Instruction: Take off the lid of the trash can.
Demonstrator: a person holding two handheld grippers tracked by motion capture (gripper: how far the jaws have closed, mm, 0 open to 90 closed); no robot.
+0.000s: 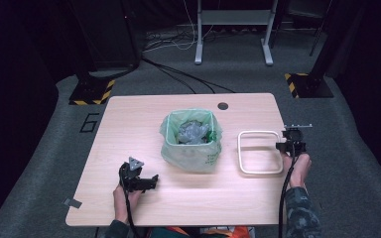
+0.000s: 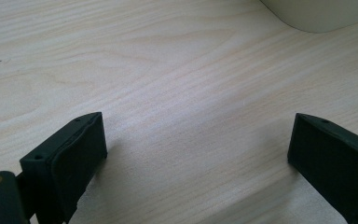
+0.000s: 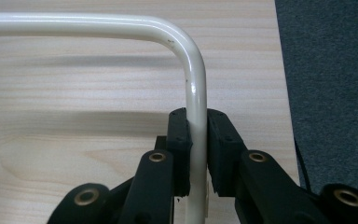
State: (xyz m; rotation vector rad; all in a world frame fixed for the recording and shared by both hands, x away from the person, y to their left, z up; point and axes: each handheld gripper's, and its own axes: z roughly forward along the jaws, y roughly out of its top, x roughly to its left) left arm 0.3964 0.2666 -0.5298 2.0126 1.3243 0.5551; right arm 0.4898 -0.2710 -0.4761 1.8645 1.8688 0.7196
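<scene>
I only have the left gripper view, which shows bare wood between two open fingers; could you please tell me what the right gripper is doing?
Observer: The right gripper is shut on one side of a white frame, near a rounded corner.
Operator: Thank you. Where does that frame lie?
Observer: Flat on the table, by its right edge, just right of the bin.
Operator: What is in the bin?
Observer: A green bag lines it, and crumpled grey material sits inside.
</scene>
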